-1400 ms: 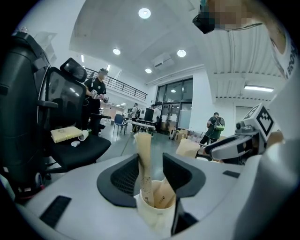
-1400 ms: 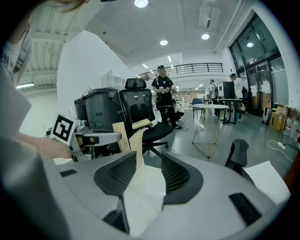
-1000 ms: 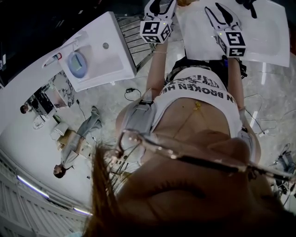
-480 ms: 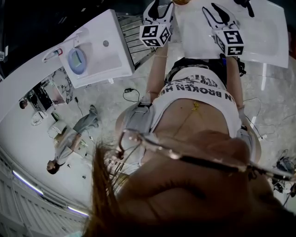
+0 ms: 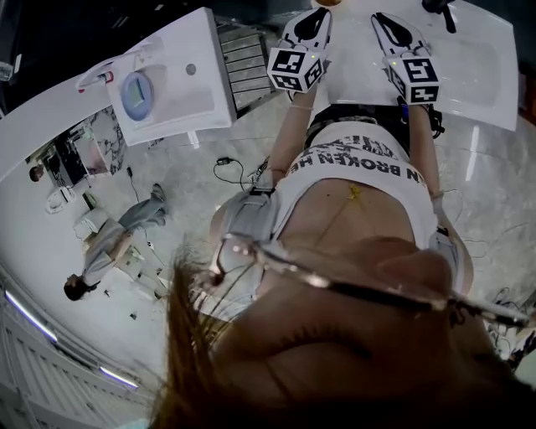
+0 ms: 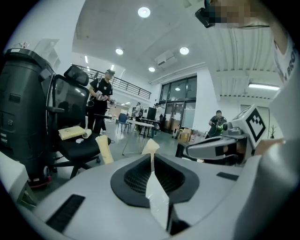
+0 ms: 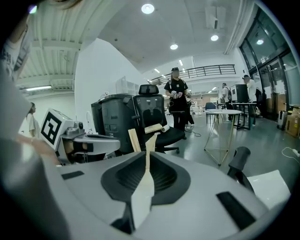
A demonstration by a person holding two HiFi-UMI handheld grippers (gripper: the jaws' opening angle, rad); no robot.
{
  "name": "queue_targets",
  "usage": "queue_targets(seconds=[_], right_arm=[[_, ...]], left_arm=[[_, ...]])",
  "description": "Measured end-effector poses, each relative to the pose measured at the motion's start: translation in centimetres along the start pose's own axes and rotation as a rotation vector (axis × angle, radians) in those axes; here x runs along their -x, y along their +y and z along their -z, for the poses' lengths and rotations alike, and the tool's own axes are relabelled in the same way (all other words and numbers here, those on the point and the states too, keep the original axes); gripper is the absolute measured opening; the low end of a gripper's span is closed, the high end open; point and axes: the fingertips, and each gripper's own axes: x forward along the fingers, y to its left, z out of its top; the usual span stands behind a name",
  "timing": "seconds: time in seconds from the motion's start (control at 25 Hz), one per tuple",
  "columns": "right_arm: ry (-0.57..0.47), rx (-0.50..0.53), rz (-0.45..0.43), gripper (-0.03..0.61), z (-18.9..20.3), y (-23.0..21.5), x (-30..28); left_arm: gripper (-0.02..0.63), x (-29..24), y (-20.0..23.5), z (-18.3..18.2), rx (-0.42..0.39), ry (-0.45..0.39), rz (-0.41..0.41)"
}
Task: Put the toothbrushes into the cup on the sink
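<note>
The white sink (image 5: pixel 201 92) stands at the upper left of the head view, well away from both grippers. On it are a blue cup (image 5: pixel 136 94) and a white and red toothbrush (image 5: pixel 99 78) lying along its rim. I hold the left gripper (image 5: pixel 316 18) and right gripper (image 5: pixel 383 21) side by side in front of the chest, pointing forward. Both sets of jaws are closing and stand almost together, with nothing between them. The left gripper view (image 6: pixel 151 146) and right gripper view (image 7: pixel 150 140) look out across a hall, and no toothbrush shows in either.
A second white basin (image 5: pixel 477 67) with a black tap (image 5: pixel 440 8) lies just ahead of the grippers. Cables (image 5: pixel 230 167) trail on the grey floor. People stand at the left (image 5: pixel 109 243). A black office chair (image 6: pixel 70 117) and a dark bin (image 6: pixel 18 103) are ahead.
Both grippers' jaws have come together from wide open. The left gripper has shifted a little right, and the sink with the cup has drifted up and left in the head view.
</note>
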Motion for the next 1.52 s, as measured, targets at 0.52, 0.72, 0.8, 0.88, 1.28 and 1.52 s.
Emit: queue_targets(seconds=[0.52,0.72,0.8,0.88,1.28,1.52], right_arm=[[-0.043,0.051,-0.107,0.031,-1.4,1.7,4.6],[-0.094,0.095,-0.128,0.031,-4.2,1.6,7.2],[-0.119,0.109,-0.139,0.031,-5.0,1.9,8.1],[-0.142,0.125,-0.146,0.031,-5.5,2.4,8.4],[-0.184,0.187,-0.17,0.031,-7.0,3.3,10.6],[-0.183,0.21,-0.204,0.031,-6.7,4.2,10.8]], left_arm=[[0.014,1.3,-7.8,-2.8,-0.008,-0.061,0.04],[0.014,1.6,-11.2,-5.7,-0.027,-0.11,0.05],[0.014,2.1,-12.3,-6.6,-0.043,-0.132,0.052],[0.014,2.8,-12.8,-7.3,-0.062,-0.155,0.051],[0.014,4.4,-15.4,-9.7,-0.122,-0.224,0.034],[0.014,4.9,-15.2,-9.0,-0.13,-0.227,0.001]])
